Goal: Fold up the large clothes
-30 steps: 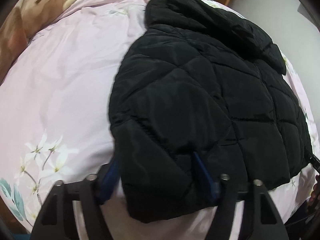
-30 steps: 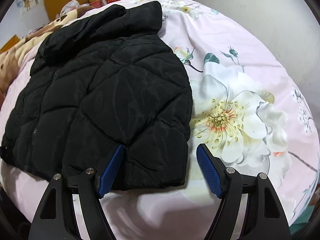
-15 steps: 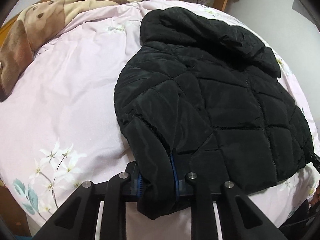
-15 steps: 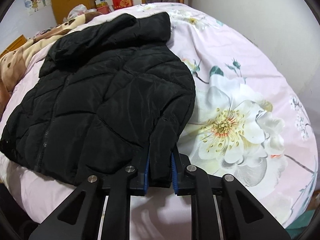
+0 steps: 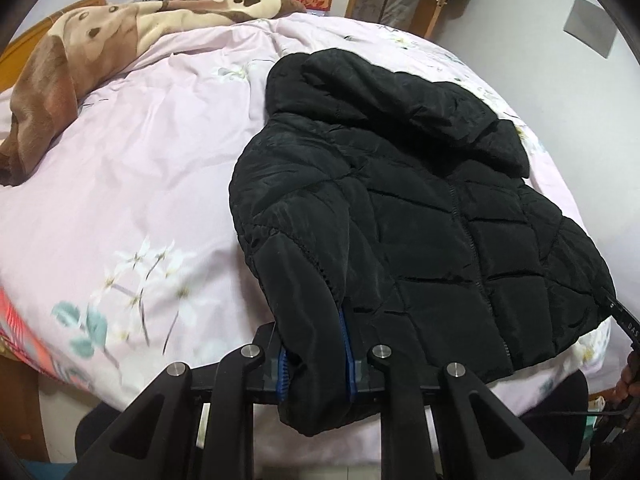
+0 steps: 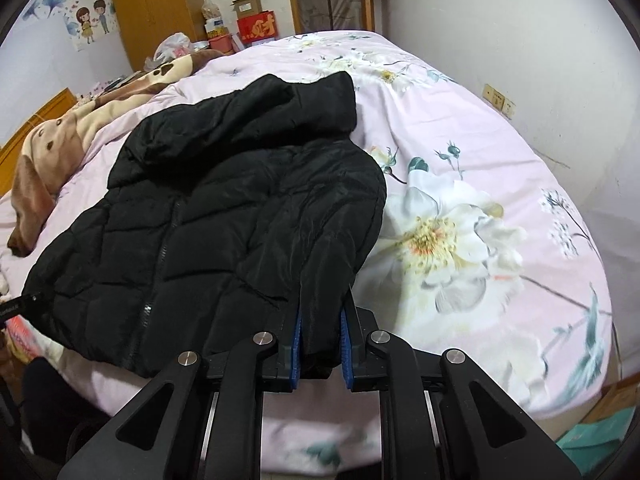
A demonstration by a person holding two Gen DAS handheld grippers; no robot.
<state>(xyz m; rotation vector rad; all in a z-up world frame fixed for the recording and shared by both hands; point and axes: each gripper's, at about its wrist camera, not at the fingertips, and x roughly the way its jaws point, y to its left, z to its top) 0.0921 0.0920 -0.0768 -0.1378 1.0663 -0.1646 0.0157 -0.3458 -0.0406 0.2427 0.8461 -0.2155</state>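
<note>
A black quilted hooded jacket [image 5: 420, 208] lies front up on the pink floral bed, hood toward the far side; it also shows in the right wrist view [image 6: 240, 208]. My left gripper [image 5: 314, 356] is shut on the jacket's left sleeve end near the bed's near edge and holds it raised. My right gripper [image 6: 320, 348] is shut on the right sleeve end and holds it raised too. The blue pads [image 6: 296, 344] pinch the fabric from both sides.
A brown and cream blanket [image 5: 80, 52] lies bunched at the bed's far left. The pink floral duvet [image 6: 460, 208] spreads to the right of the jacket. A white wall [image 6: 540, 40] runs along the right. Boxes and a wooden wardrobe [image 6: 160, 4] stand beyond the bed.
Both grippers were open around the sleeve ends a second ago, then closed on them. Since then both have lifted and pulled back toward the near edge, raising the sleeves.
</note>
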